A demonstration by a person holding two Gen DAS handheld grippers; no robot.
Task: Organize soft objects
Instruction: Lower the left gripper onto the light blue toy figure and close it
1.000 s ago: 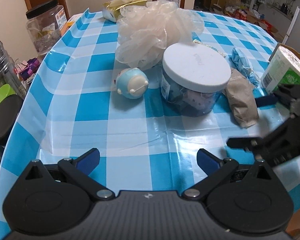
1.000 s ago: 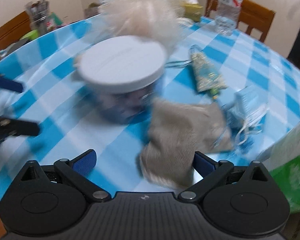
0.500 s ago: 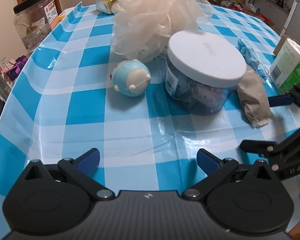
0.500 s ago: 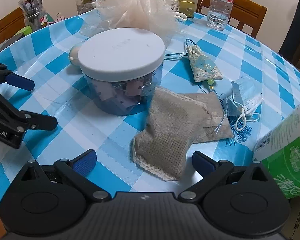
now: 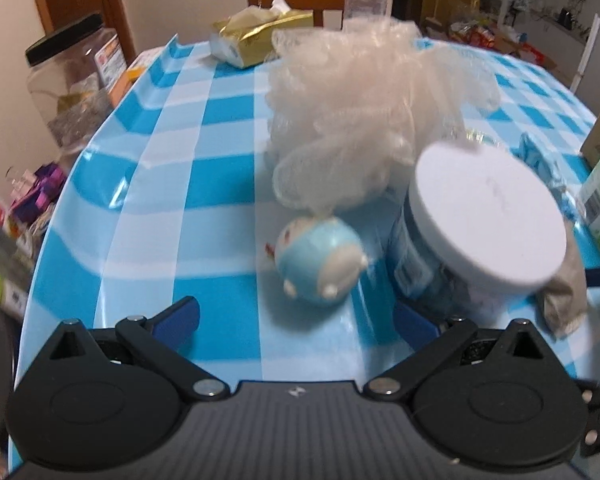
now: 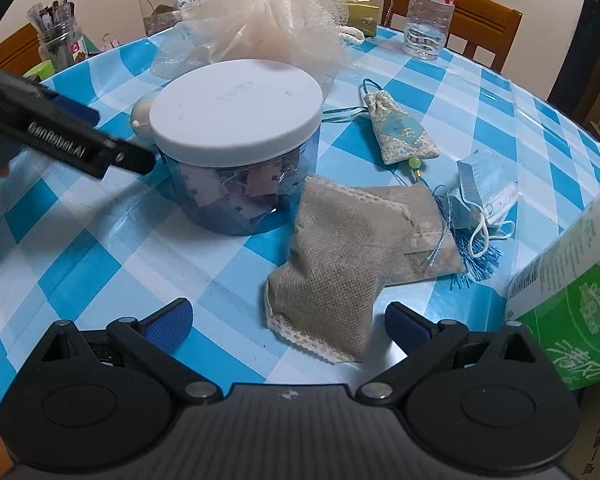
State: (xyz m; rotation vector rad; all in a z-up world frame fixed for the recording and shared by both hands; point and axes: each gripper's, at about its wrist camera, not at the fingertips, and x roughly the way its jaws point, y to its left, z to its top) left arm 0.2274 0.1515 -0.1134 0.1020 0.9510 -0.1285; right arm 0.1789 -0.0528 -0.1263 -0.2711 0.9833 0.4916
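A blue and cream squishy toy (image 5: 320, 260) lies on the checked tablecloth just ahead of my open left gripper (image 5: 296, 320), between its fingers' line. Behind it sits a pale mesh bath pouf (image 5: 364, 112) (image 6: 268, 28). To its right stands a blue jar with a white lid (image 5: 488, 216) (image 6: 236, 108), shut. In the right wrist view a beige burlap pouch (image 6: 340, 264) lies right before my open right gripper (image 6: 288, 320). A patterned sachet (image 6: 400, 132) and a folded face mask (image 6: 484, 192) lie farther right. My left gripper (image 6: 112, 144) shows at the jar's left side.
A green tissue pack (image 6: 572, 312) stands at the right table edge. A water bottle (image 6: 428, 12), a gold tissue pack (image 5: 260, 36), a black-lidded clear jar (image 5: 76, 80) and a pen holder (image 6: 58, 36) ring the far side. Wooden chairs stand behind the table.
My left gripper has moved forward toward the squishy toy and the jar, which now loom larger. The right gripper has edged slightly closer to the burlap pouch. Both stay open.
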